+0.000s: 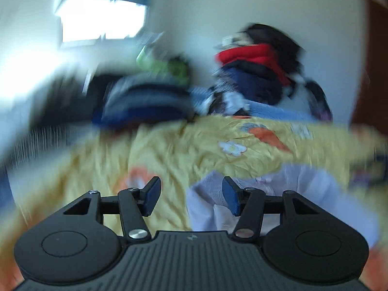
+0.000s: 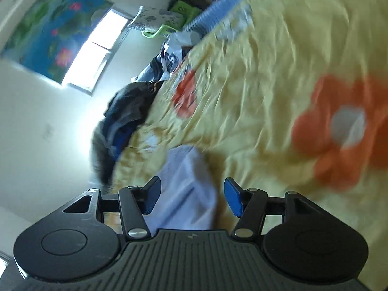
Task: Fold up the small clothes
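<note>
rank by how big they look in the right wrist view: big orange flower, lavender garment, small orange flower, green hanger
1. Big orange flower (nearness inflates it)
2. Lavender garment
3. Small orange flower
4. Green hanger

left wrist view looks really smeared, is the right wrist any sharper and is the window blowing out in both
Left wrist view: heavy motion blur, clothes pile smeared, window blown white. Right wrist view: tilted, somewhat sharper far off, floral painting readable, orange flower blurred, window also overexposed.
</note>
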Action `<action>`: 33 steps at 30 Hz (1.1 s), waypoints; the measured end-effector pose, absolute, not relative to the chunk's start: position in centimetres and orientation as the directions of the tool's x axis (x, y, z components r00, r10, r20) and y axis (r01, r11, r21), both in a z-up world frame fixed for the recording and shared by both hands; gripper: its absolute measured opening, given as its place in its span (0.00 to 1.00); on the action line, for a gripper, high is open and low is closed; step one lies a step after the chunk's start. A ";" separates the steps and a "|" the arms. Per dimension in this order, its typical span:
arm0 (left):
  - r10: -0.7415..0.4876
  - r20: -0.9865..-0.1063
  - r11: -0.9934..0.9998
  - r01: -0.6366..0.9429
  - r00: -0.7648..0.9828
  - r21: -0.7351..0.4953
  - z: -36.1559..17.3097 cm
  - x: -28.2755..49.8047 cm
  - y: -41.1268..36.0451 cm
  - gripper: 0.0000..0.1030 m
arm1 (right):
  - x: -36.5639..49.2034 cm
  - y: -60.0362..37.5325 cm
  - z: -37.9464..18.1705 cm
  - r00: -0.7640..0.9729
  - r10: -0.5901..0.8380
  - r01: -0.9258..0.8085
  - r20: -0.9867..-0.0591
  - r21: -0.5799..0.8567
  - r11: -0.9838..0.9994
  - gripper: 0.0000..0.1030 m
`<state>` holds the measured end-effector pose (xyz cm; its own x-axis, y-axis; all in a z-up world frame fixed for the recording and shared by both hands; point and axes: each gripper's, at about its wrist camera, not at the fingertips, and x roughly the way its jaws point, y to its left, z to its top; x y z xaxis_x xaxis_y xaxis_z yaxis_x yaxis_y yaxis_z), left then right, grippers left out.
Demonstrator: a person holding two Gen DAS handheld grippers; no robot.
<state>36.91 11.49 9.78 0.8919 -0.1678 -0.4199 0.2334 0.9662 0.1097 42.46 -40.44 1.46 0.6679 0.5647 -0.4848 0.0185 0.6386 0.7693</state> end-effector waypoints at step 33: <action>-0.154 -0.578 0.581 0.547 0.801 0.603 3.6 42.3 3.4 0.07 | 49.5 -37.3 1.2 0.554 0.619 -0.150 -0.557 0.664 0.732 0.11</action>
